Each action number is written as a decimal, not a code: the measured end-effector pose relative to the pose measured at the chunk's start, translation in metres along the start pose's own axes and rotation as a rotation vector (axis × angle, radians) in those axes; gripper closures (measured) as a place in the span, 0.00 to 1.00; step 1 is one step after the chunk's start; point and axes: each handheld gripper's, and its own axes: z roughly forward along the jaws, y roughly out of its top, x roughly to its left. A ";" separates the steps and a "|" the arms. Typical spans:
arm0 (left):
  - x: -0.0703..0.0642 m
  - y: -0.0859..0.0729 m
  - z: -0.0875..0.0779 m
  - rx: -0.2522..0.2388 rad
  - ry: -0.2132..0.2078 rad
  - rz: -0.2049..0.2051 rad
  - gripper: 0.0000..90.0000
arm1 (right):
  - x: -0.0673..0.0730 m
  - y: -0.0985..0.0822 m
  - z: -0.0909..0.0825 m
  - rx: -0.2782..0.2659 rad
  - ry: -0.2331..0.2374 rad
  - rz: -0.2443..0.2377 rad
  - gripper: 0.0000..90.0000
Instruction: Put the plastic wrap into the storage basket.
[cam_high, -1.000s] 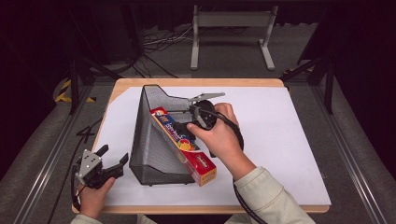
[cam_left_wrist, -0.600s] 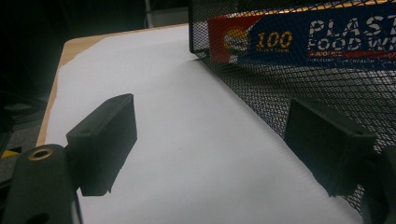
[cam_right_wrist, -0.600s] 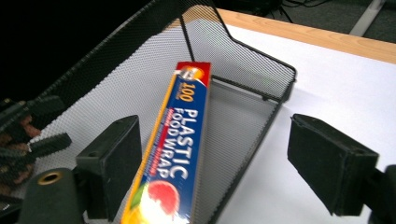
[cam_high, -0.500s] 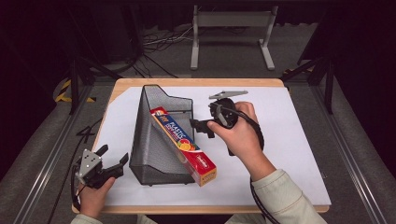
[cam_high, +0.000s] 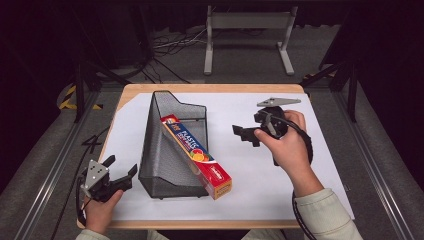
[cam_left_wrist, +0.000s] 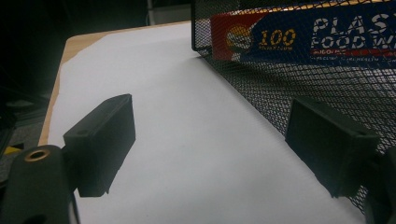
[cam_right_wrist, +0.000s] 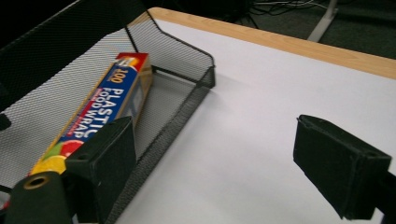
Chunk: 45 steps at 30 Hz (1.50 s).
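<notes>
High view showed the right gripper (cam_high: 246, 135) drawn back to the right of the plastic wrap box (cam_high: 197, 154), its jaws spread and empty, whereas a second before it had been down on the box inside the black mesh file holder (cam_high: 172, 145). That retreat suggested the box had just been let go and the placing step was probably finished. The box lay slanted in the holder, its far end against the back wall and its near end jutting past the open front onto the white paper (cam_high: 280, 190) covering the table. The left gripper (cam_high: 121, 175) had not moved from the table's near left corner, jaws apart and holding nothing. Left gripper view added the holder's mesh side close beside its jaws, with the box's "100" label readable through it. Right gripper view looked into the holder's open side, where the box rested along the floor.
</notes>
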 end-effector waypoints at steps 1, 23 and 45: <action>0.000 0.000 0.000 0.003 0.000 0.000 0.19 | -0.006 -0.002 -0.004 -0.001 -0.007 -0.001 0.15; 0.001 -0.001 -0.001 -0.009 0.028 -0.009 0.17 | -0.081 -0.041 -0.031 -0.051 -0.091 -0.014 0.14; 0.001 -0.002 0.000 -0.006 0.030 -0.009 0.16 | -0.120 -0.114 -0.018 -0.066 -0.064 -0.075 0.14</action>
